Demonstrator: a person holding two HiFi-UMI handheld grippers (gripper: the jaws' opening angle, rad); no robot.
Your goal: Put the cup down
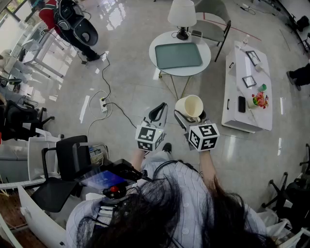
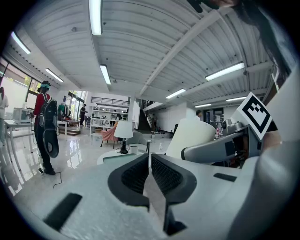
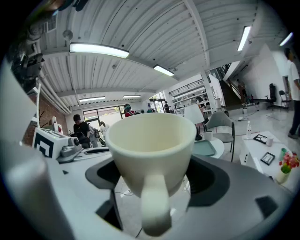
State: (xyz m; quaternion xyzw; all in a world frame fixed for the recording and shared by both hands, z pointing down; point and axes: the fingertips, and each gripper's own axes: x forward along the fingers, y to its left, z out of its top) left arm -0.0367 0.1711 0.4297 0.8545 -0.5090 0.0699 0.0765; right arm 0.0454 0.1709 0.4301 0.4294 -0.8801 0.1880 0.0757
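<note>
A cream cup (image 1: 189,107) with a handle is held in the air over the tiled floor, in front of the person's body. My right gripper (image 1: 192,117) is shut on the cup (image 3: 151,140); the jaws stand wide and press on its sides, and the handle points back toward the camera. My left gripper (image 1: 157,111) hangs just left of it, shut with nothing between the pads (image 2: 164,174). From the left gripper view the cup (image 2: 191,135) shows to the right, clamped by the right gripper's finger (image 2: 215,149).
Ahead stands a round white table (image 1: 179,72) with a green tray (image 1: 178,55) and a lamp (image 1: 182,14). A long white cabinet (image 1: 231,82) with frames, a phone and flowers is at the right. A power strip (image 1: 102,102) with cables lies on the floor at the left.
</note>
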